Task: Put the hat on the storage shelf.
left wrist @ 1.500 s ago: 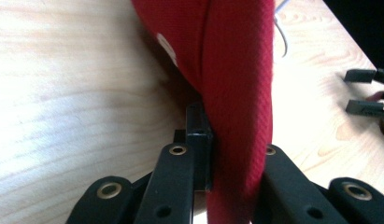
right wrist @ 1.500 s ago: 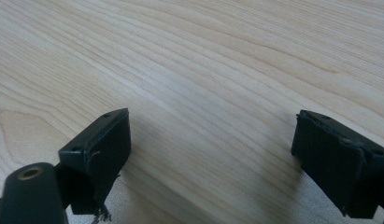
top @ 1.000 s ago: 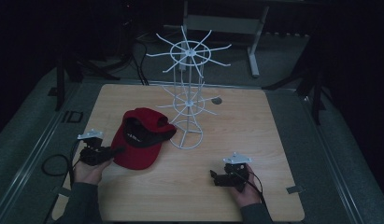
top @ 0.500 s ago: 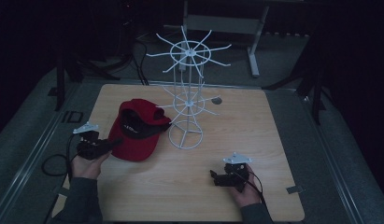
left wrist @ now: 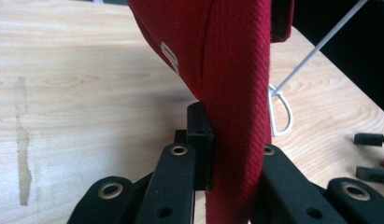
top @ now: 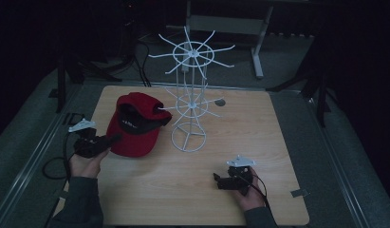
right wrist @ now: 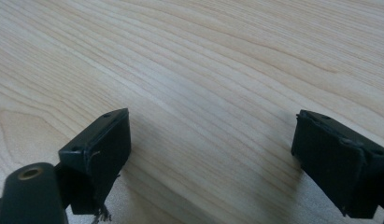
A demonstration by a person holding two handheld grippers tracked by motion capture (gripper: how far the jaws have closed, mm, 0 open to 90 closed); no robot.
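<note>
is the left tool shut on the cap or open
Shut on it: the left tool has its jaws pressed against both sides of the red cap's brim.

The white wire rack (top: pixel 190 102) stands just behind the middle of the table (top: pixel 278 128), its arms spreading over the back half. The red cap (top: pixel 134 124), lifted between the rack and the left edge, closes that gap; a low rack arm touches it. Bare wood runs from the rack's ring base to the right edge and both right corners. The front strip lies open between the left gripper (top: pixel 112 140) and right gripper (top: pixel 215 180).
</note>
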